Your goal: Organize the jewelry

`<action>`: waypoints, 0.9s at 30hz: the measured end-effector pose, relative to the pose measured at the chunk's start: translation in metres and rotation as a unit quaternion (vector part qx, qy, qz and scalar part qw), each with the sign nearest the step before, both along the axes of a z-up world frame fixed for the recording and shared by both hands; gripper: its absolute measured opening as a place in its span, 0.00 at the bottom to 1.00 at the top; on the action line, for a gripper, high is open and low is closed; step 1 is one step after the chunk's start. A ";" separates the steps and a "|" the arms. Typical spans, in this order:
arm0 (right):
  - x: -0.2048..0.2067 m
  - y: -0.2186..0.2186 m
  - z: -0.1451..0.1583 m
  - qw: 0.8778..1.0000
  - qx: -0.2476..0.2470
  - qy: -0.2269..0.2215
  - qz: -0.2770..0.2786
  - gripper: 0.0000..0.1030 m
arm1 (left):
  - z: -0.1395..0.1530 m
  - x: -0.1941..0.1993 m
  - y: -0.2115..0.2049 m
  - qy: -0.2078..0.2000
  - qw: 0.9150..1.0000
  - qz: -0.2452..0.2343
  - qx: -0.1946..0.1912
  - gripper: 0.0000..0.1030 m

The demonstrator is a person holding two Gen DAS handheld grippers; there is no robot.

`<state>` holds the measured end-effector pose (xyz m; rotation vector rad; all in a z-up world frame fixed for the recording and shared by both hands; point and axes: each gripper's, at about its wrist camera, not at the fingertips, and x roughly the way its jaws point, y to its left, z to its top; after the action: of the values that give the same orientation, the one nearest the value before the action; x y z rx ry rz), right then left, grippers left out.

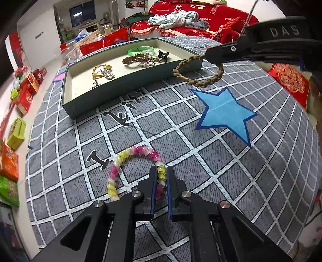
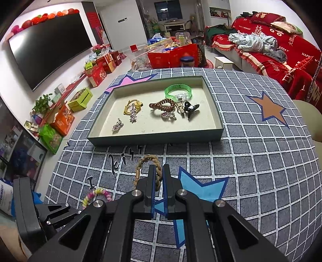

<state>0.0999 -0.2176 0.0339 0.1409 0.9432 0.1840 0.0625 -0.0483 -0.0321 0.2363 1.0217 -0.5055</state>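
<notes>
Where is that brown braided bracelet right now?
The brown braided bracelet hangs pinched in the right tongs, above the checked cloth, just in front of the jewelry tray.

White walls, wall-mounted TV (image 2: 48, 46), red-draped sofa (image 2: 267, 46), dark window (image 2: 168, 10).

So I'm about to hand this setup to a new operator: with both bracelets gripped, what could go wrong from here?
1. The left gripper pinches the pink and yellow coil bracelet on one side only, so the loop may stretch, swing or slip when lifted.
2. The right gripper holds the brown braided bracelet just short of the tray; the dangling loop could catch the near wall.
3. The tray already holds tangled pieces, so a drop could snag the black claw clip.
</notes>
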 end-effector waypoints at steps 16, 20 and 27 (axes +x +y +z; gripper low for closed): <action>0.043 -0.003 0.031 0.999 0.018 -0.029 -0.016 0.07 | 0.073 0.055 0.019 -0.059 0.995 0.031 -0.070 0.25; 0.065 -0.005 0.029 0.999 0.016 -0.030 -0.026 0.07 | 0.079 0.087 0.017 -0.068 0.994 0.044 -0.074 0.25; 0.109 -0.012 0.004 0.999 0.026 -0.001 -0.046 0.07 | 0.073 0.139 0.004 -0.076 0.993 0.063 -0.064 0.25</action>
<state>0.2088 -0.2298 0.0376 0.2313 0.9282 0.1241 0.2012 -0.0439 0.0406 0.0931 0.8466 -0.4301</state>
